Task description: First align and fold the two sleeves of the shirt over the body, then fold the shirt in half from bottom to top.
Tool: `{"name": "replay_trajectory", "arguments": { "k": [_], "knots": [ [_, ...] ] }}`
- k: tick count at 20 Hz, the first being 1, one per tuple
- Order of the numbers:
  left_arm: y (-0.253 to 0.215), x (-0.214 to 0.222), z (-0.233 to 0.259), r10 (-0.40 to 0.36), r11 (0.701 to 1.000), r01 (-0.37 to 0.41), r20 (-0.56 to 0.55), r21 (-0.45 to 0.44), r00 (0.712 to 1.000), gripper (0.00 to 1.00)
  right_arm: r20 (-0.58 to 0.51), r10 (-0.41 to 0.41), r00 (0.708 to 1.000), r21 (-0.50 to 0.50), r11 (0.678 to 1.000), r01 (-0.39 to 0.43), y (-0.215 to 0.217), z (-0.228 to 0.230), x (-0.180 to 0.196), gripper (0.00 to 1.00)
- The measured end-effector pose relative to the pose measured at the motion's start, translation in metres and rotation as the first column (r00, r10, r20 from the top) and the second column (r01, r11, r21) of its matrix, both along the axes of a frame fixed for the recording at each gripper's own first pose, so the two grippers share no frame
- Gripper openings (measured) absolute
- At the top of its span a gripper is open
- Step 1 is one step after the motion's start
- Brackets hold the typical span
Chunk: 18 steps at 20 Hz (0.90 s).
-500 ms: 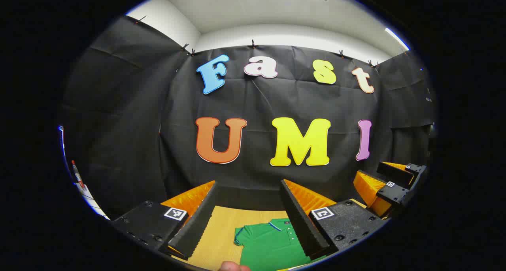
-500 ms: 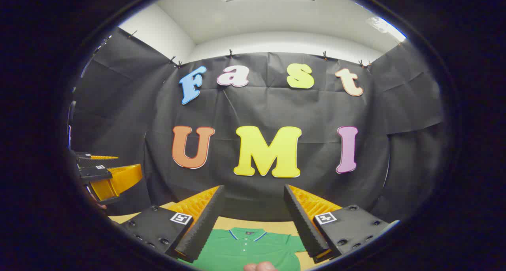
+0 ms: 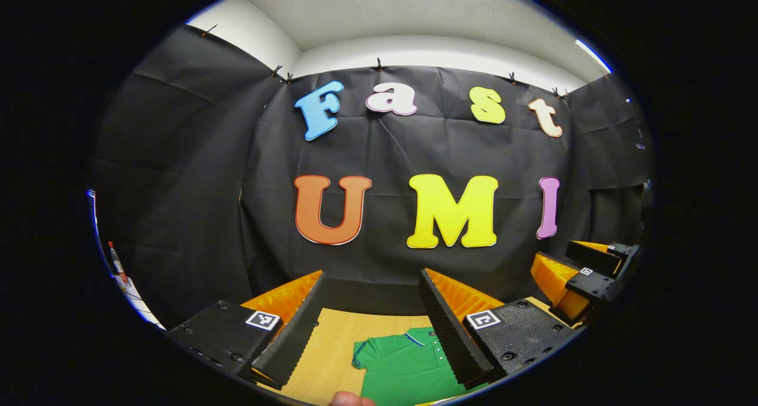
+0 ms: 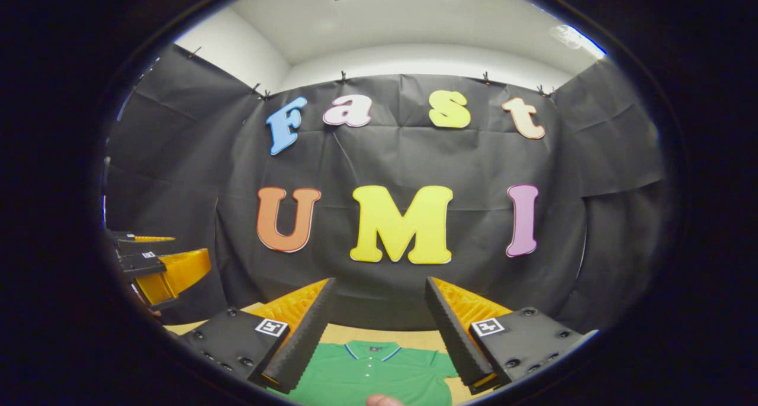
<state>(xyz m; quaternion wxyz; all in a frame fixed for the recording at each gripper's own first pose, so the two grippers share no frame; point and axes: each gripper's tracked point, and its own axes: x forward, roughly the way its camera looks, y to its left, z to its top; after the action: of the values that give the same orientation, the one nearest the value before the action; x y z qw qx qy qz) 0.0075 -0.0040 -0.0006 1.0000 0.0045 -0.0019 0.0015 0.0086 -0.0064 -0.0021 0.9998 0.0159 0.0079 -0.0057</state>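
Observation:
A green polo shirt (image 3: 405, 367) with a blue-edged collar lies flat on the wooden table (image 3: 328, 350), collar toward the back wall. My left gripper (image 3: 372, 284) hangs open above it, nothing between its fingers. In the right gripper view the same shirt (image 4: 373, 373) shows its collar and button placket, and my right gripper (image 4: 379, 290) is open over it, well above the cloth. The right gripper (image 3: 583, 276) also appears at the far right of the left gripper view, and the left gripper (image 4: 157, 264) at the far left of the right gripper view. The shirt's lower part is hidden.
The black cloth wall stands close behind the table's far edge (image 4: 385, 335). A fingertip (image 3: 349, 399) shows at the bottom of the left gripper view, and another fingertip (image 4: 382, 400) at the bottom of the right gripper view.
Both views have tilted up very slightly; the shirt sits a little lower in each. The grippers stay open and apart.

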Motion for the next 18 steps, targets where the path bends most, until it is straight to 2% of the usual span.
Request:
{"name": "replay_trajectory", "arguments": {
  "k": [10,18],
  "knots": [
    [-0.017,0.009,0.000,-0.033,0.999,0.033,0.019,0.004,0.999,0.98,0.000,-0.026,1.000,-0.026,0.999,0.026,-0.025,0.001,0.004,0.95],
    [-0.037,0.005,-0.026,-0.082,0.997,0.081,-0.016,-0.008,0.997,0.98,-0.080,-0.054,0.995,-0.054,0.997,0.050,-0.053,-0.024,0.003,0.96]
  ]
}}
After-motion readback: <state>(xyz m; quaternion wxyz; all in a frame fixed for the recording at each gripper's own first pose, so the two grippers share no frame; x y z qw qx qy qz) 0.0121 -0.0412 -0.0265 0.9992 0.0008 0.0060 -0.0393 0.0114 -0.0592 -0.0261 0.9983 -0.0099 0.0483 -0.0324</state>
